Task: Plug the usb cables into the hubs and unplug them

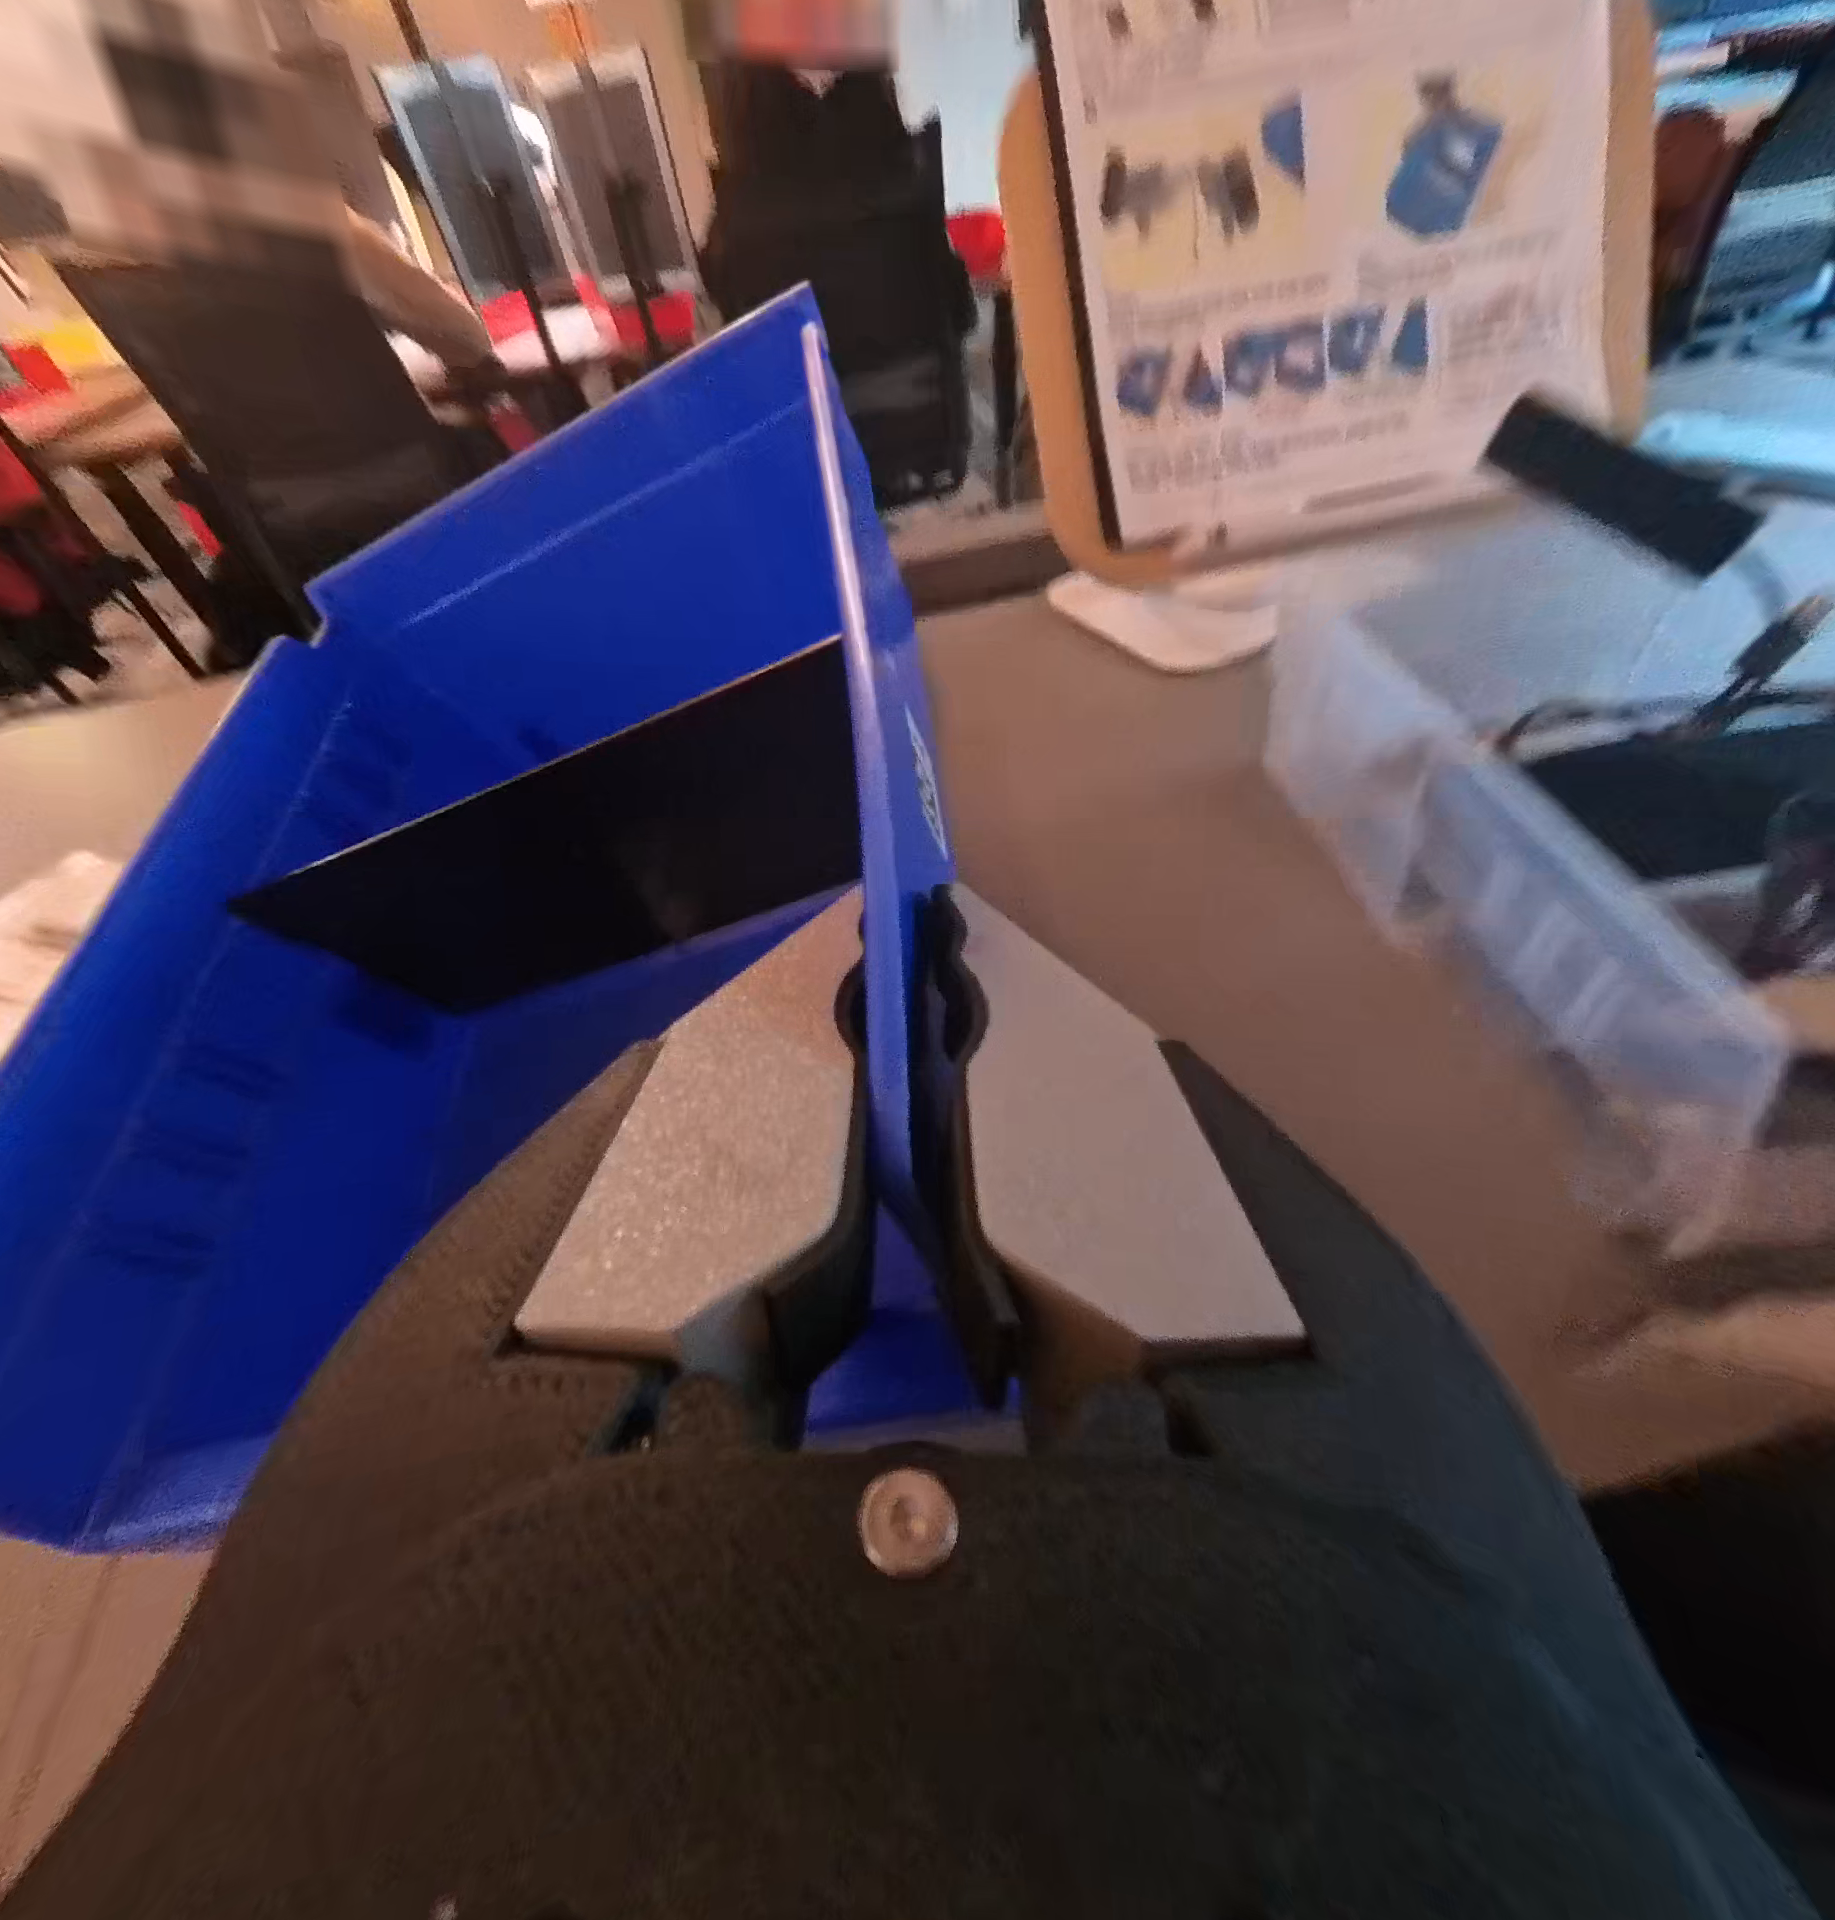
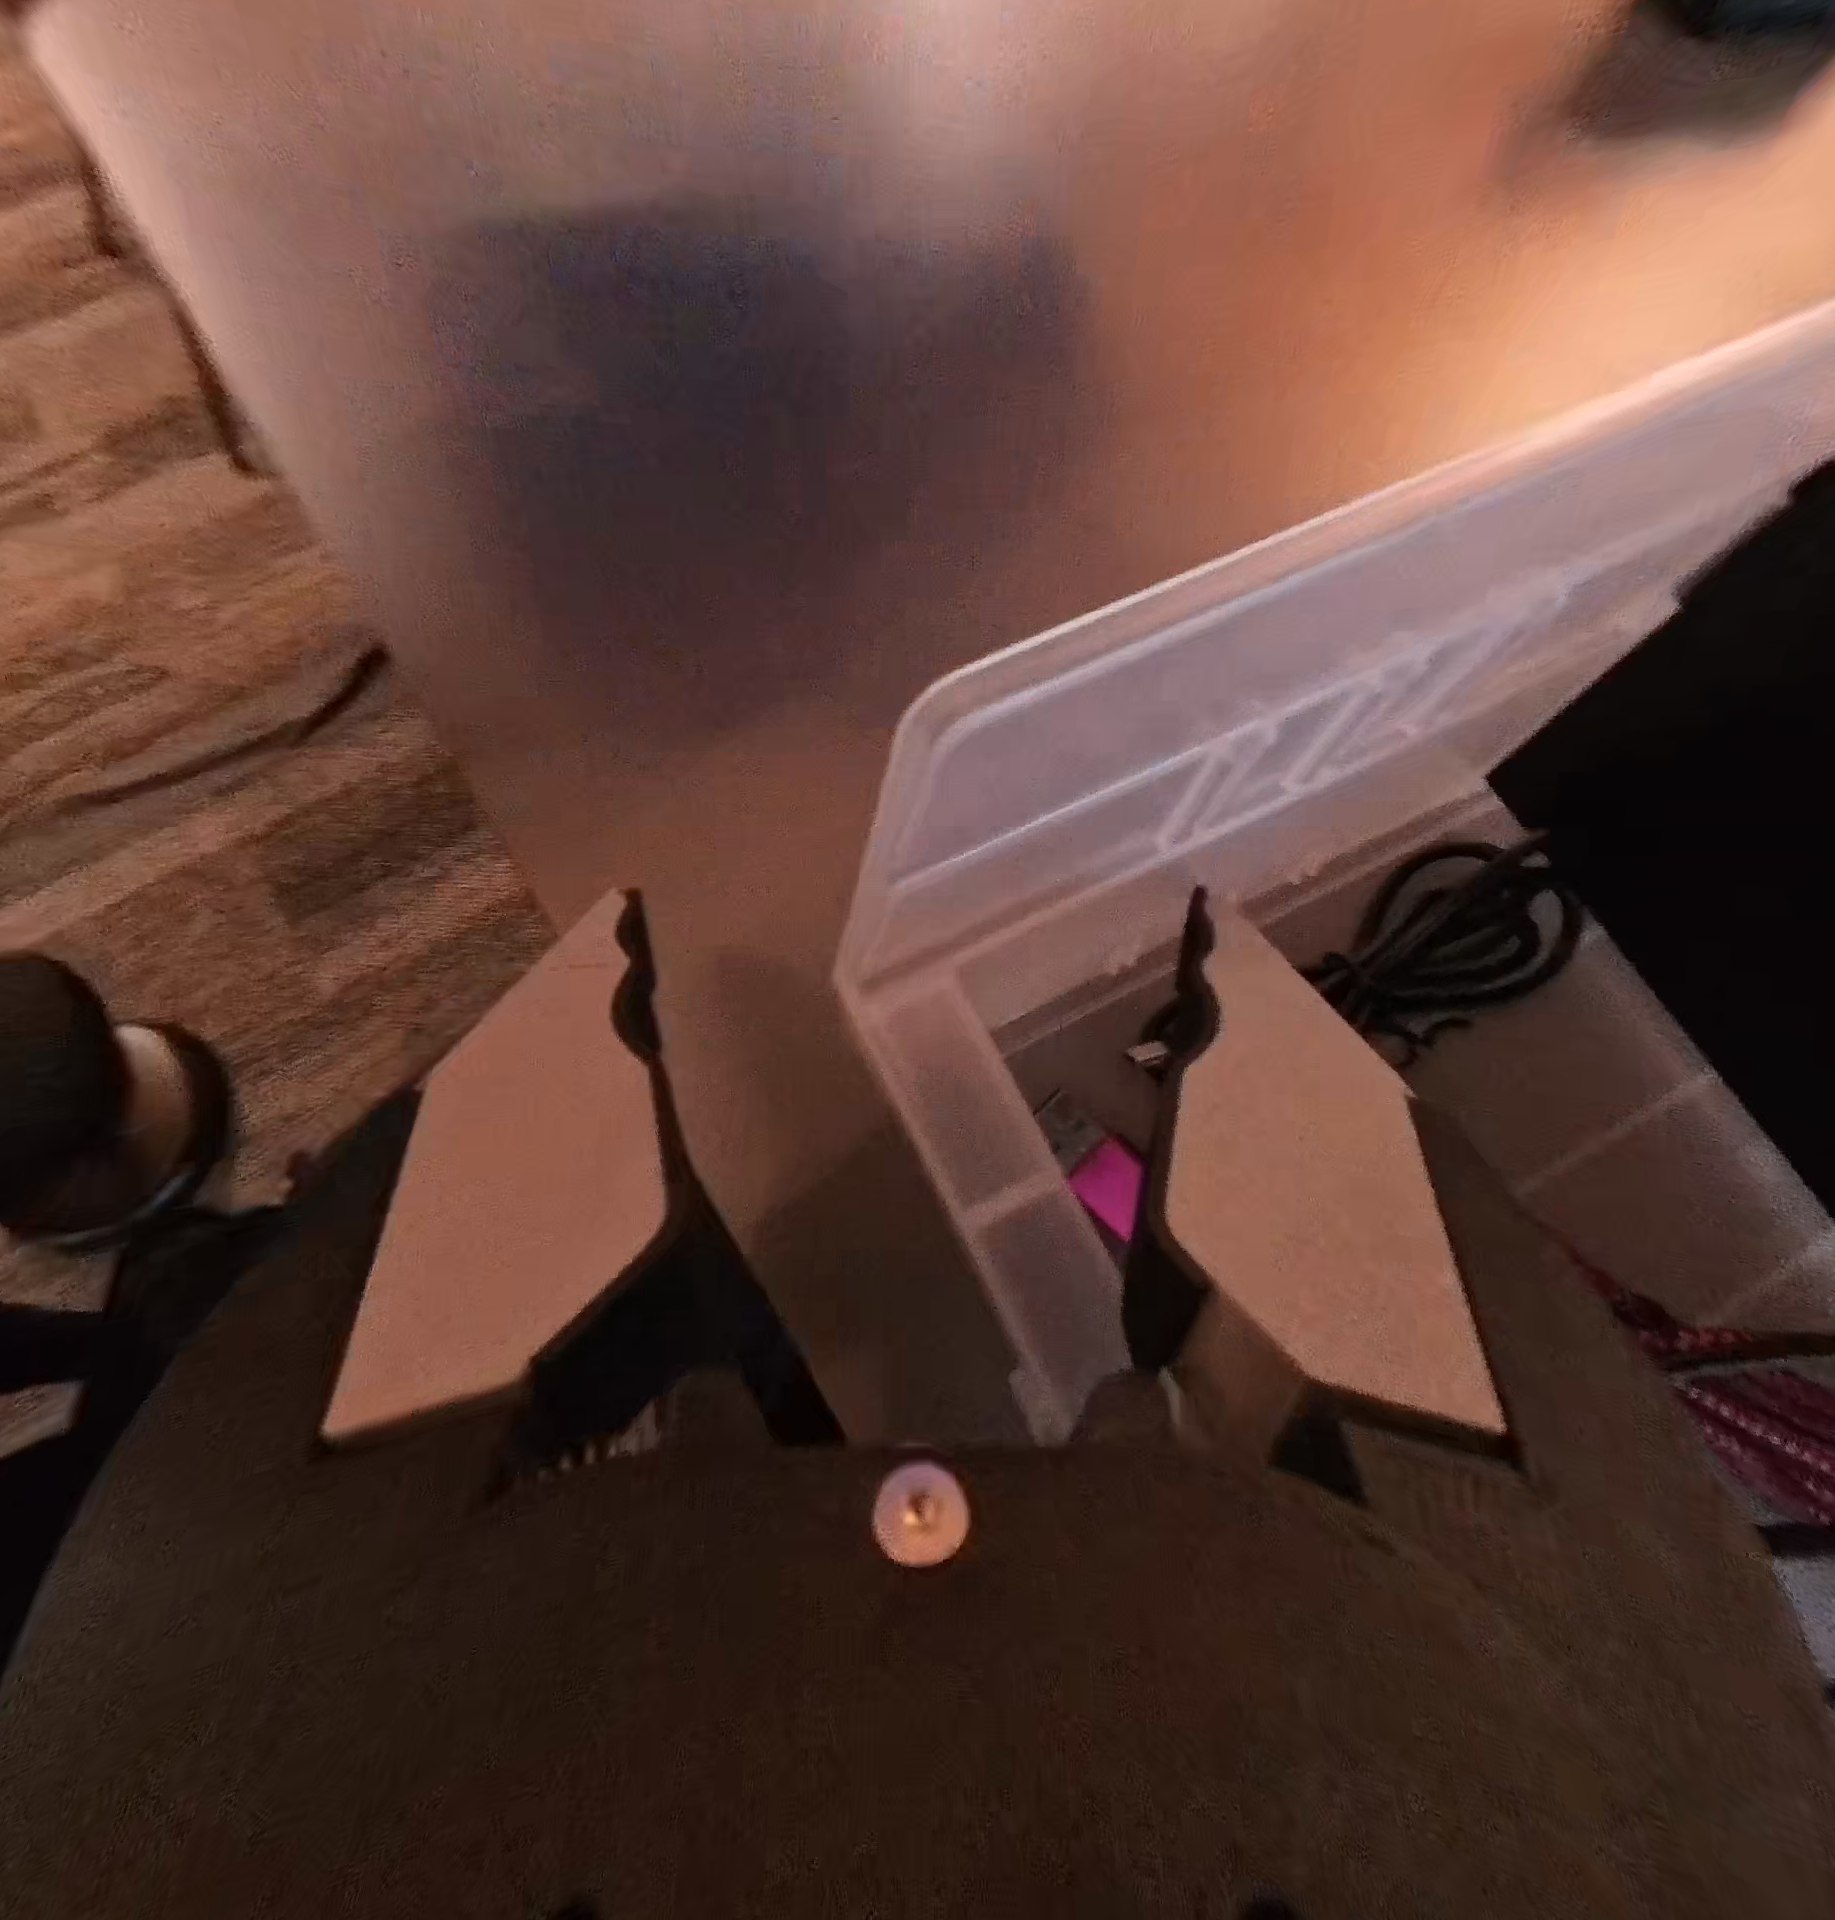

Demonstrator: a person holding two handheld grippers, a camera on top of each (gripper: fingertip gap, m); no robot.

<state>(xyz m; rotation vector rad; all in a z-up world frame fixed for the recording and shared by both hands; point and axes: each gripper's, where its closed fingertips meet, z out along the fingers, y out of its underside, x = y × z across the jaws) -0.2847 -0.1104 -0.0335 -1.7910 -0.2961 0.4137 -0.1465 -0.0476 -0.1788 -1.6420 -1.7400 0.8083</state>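
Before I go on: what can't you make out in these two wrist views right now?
- USB hubs: none identifiable in either view.
- Clear plastic box contents: motion-blurred in left wrist view; in right wrist view the right gripper finger covers part, leaving only a black cable and something pink.
- Blue bin floor: hidden by its tilt and the left gripper.
- Tabletop ahead: blurred in right wrist view.
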